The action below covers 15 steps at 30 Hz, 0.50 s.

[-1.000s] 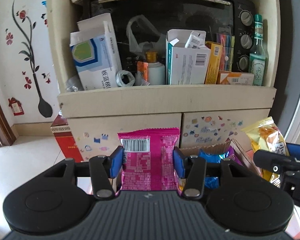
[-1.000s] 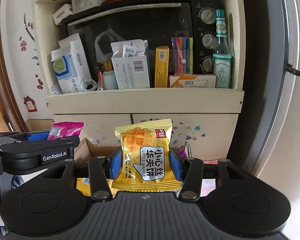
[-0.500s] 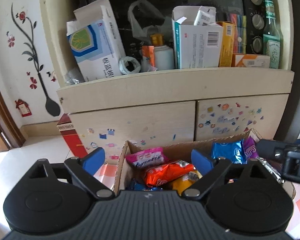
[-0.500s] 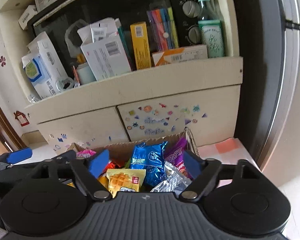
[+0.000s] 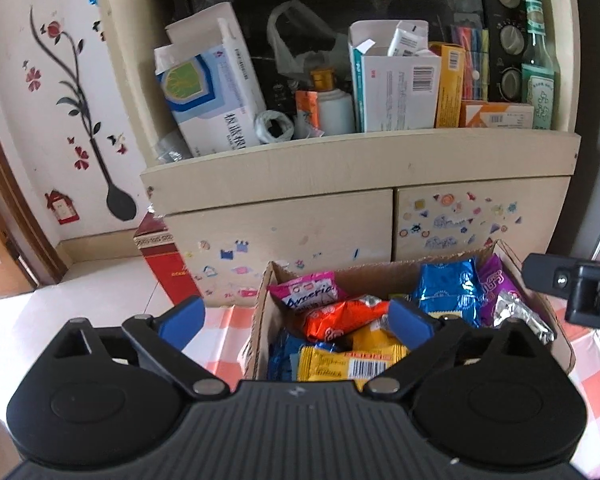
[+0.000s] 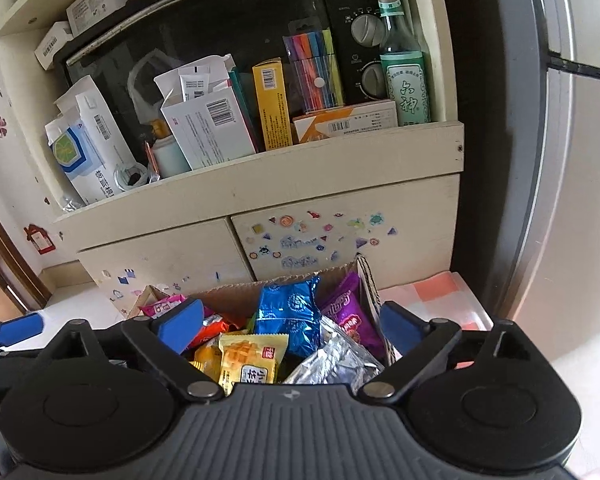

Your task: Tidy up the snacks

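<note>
Both tools share one build. The left gripper (image 5: 296, 318) has a matte black body with a ribbed grey-black deck bearing a small pale mark at its centre, flanked by two round housings with shallow disc recesses. Black linkage arms pivot on silver rivets (one each side) and end in blue pads (image 5: 182, 318). The right gripper (image 6: 292, 324) has the same ribbed deck, black arms, silver rivets and blue pads (image 6: 400, 326). Its black clamp, with a small silver screw, shows in the left view.
</note>
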{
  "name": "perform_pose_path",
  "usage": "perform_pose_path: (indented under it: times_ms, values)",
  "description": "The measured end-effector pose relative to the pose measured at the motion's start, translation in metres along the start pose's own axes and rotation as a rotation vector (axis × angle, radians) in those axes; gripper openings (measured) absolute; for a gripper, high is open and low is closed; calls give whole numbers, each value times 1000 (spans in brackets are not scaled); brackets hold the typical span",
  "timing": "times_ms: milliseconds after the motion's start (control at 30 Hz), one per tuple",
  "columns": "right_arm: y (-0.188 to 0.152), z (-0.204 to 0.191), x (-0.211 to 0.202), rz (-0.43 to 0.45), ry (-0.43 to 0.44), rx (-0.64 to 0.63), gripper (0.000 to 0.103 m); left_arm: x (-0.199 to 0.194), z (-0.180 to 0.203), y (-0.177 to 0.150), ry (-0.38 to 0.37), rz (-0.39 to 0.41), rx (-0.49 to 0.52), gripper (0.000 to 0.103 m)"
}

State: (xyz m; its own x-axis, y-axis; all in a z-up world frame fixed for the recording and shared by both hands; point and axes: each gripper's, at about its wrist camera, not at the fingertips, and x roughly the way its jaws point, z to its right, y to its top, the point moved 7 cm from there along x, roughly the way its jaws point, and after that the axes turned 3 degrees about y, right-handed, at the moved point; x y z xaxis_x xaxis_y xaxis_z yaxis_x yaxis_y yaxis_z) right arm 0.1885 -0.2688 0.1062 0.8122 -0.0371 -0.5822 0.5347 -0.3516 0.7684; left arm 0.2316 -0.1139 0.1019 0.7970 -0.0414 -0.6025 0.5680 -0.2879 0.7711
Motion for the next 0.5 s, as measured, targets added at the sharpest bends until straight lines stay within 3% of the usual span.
perform_pose_path:
  times_ms: [267,500]
  values:
    - [-5,-4,-19,-20,-59,-90,103,-10,-24,-26,-24,-100,-121,99]
    - [-10,1,-30,-49,-77,-105,103,-27,-42,-33,-14,-110,-161,102]
